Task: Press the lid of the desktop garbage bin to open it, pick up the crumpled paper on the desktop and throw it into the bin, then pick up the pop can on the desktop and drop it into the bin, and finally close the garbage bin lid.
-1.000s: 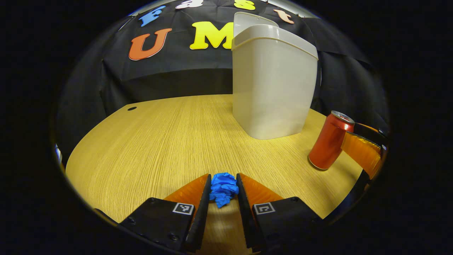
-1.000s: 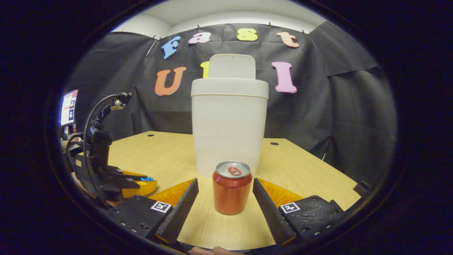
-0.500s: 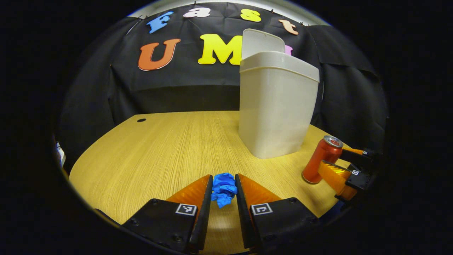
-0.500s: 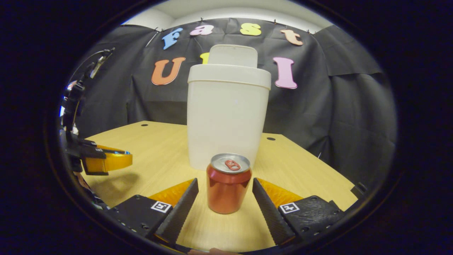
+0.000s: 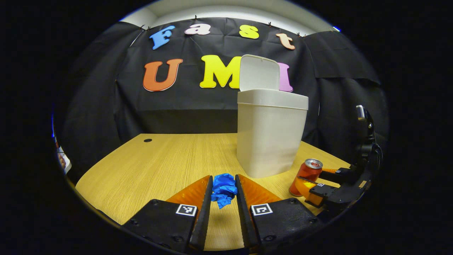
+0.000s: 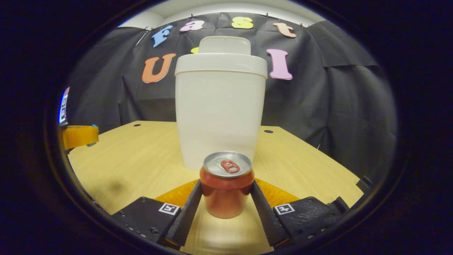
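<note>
The blue crumpled paper [image 5: 223, 191] is pinched between my left gripper's [image 5: 223, 177] two fingers, held above the wooden table [image 5: 166, 159]. The white bin [image 5: 269, 138] stands ahead and to the right, its lid [image 5: 260, 72] flipped upright. In the right gripper view the red pop can [image 6: 226, 193] stands upright on the table just before the bin [image 6: 219, 113]. My right gripper [image 6: 226, 182] is shut on it, a finger pressing each side. The left gripper view shows that can [image 5: 307, 171] and right gripper [image 5: 309, 176] at the bin's right.
Black cloth walls close the booth behind and beside the table. Small round holes [image 5: 147, 140] [image 6: 268, 131] sit near the table's far corners. My left gripper [image 6: 79, 136] hangs at the left edge of the right gripper view. Bare tabletop [image 6: 134, 156] lies left of the bin.
My left gripper has risen off the table with the blue paper still in it. My right gripper's fingers have shut from a wide stance onto the can's sides.
</note>
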Demonstrator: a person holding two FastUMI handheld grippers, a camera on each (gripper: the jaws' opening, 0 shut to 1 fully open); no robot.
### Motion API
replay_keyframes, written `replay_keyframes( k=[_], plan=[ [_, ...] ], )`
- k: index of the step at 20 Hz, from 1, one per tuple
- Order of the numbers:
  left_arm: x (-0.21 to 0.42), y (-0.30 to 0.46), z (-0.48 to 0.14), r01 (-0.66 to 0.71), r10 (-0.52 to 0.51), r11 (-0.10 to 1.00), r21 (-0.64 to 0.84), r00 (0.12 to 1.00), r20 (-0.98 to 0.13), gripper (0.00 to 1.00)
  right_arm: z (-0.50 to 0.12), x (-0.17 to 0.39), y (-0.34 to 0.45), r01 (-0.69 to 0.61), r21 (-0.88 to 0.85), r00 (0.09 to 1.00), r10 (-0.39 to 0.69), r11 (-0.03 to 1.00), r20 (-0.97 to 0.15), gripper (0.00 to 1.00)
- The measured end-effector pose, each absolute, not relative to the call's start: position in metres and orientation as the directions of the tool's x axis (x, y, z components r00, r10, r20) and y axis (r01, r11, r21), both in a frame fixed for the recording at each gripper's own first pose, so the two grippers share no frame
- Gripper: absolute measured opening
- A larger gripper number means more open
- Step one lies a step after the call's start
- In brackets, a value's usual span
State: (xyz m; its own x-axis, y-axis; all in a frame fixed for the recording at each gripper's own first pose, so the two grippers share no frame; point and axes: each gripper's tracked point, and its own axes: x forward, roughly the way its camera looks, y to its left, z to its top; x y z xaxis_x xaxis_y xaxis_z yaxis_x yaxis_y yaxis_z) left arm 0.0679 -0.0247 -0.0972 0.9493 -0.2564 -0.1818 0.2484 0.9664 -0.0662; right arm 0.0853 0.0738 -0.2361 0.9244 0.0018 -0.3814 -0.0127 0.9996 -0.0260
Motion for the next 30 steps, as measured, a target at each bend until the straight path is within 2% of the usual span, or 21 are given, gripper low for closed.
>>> replay_keyframes(
  k=[6, 8, 12, 21, 26, 30],
  plan=[
    [0.066, -0.006, -0.075, 0.223, -0.228, 0.974, -0.05, 0.965, -0.129, 0.42, -0.218, 0.077, 0.064, 0.009, -0.004, 0.93, -0.01, 1.0, -0.368, 0.79],
    [0.06, 0.001, -0.065, 0.179, -0.186, 0.982, -0.064, 0.976, -0.114, 0.42, -0.203, 0.073, 0.064, -0.007, 0.012, 0.932, 0.011, 1.0, -0.362, 0.79],
    [0.057, 0.007, -0.063, 0.125, -0.132, 0.989, -0.074, 0.985, -0.107, 0.42, -0.155, 0.064, 0.062, -0.051, 0.001, 0.953, 0.049, 0.999, -0.298, 0.79],
    [0.063, -0.007, -0.045, 0.099, -0.107, 0.992, -0.079, 0.99, -0.095, 0.42, -0.074, 0.048, 0.064, -0.153, -0.088, 0.978, 0.137, 0.984, -0.159, 0.78],
    [0.076, -0.013, 0.004, 0.081, -0.084, 0.993, -0.082, 0.996, -0.031, 0.41, -0.071, 0.047, 0.077, -0.216, -0.054, 0.968, 0.207, 0.975, -0.14, 0.79],
    [0.097, -0.03, 0.051, 0.091, -0.09, 0.993, -0.07, 0.996, 0.023, 0.41, -0.081, 0.052, 0.067, -0.208, -0.042, 0.965, 0.198, 0.977, -0.171, 0.79]
  ],
)
